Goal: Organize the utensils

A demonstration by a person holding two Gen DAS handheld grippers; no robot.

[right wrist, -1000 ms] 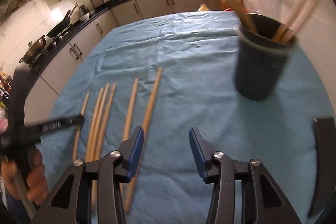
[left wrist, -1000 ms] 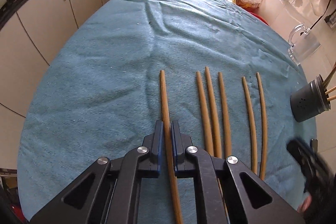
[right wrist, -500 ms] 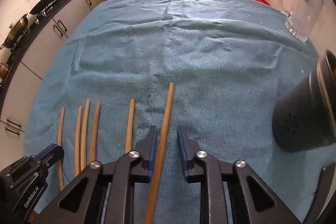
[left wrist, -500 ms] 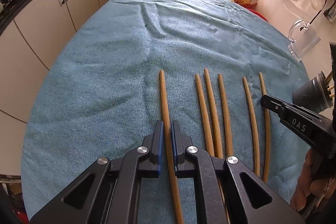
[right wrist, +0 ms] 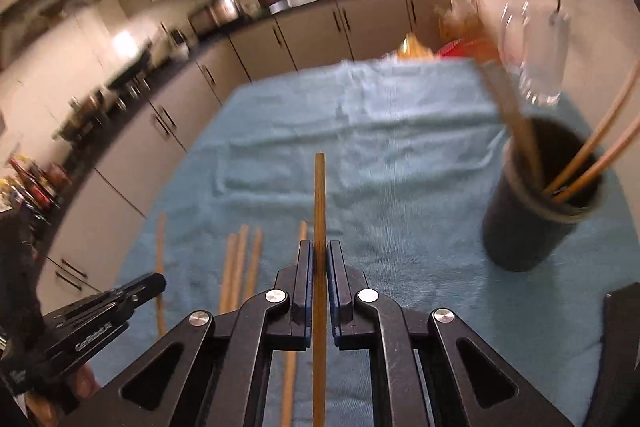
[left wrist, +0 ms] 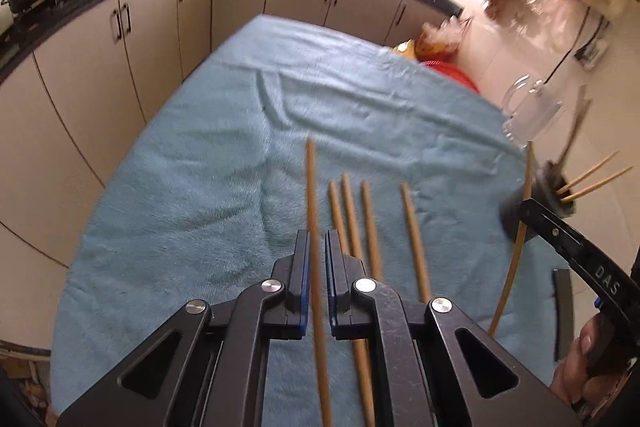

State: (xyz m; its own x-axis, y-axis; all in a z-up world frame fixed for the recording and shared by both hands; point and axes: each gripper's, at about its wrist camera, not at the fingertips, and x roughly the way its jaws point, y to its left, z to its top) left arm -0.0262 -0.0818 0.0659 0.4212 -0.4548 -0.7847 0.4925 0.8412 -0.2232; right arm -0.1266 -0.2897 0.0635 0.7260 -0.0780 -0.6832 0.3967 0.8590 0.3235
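Observation:
Each gripper holds one wooden chopstick lifted off the blue towel (left wrist: 208,163). My left gripper (left wrist: 317,239) is shut on a chopstick (left wrist: 311,195) that points forward over the cloth. My right gripper (right wrist: 319,247) is shut on another chopstick (right wrist: 319,195); in the left wrist view that chopstick (left wrist: 518,239) hangs tilted under the right gripper's body (left wrist: 576,247). Several chopsticks (left wrist: 370,223) still lie side by side on the towel. A dark utensil holder (right wrist: 536,195) at the right holds several chopsticks.
A clear glass mug (left wrist: 528,115) stands at the towel's far right edge, behind the holder. A small black strip (left wrist: 562,311) lies near the right front edge. Kitchen cabinets (left wrist: 120,47) and a stove with pans line the left side.
Both grippers have risen with their chopsticks off the towel. The right gripper, open a second ago, came down over the rightmost chopstick and shut on it, then lifted it.

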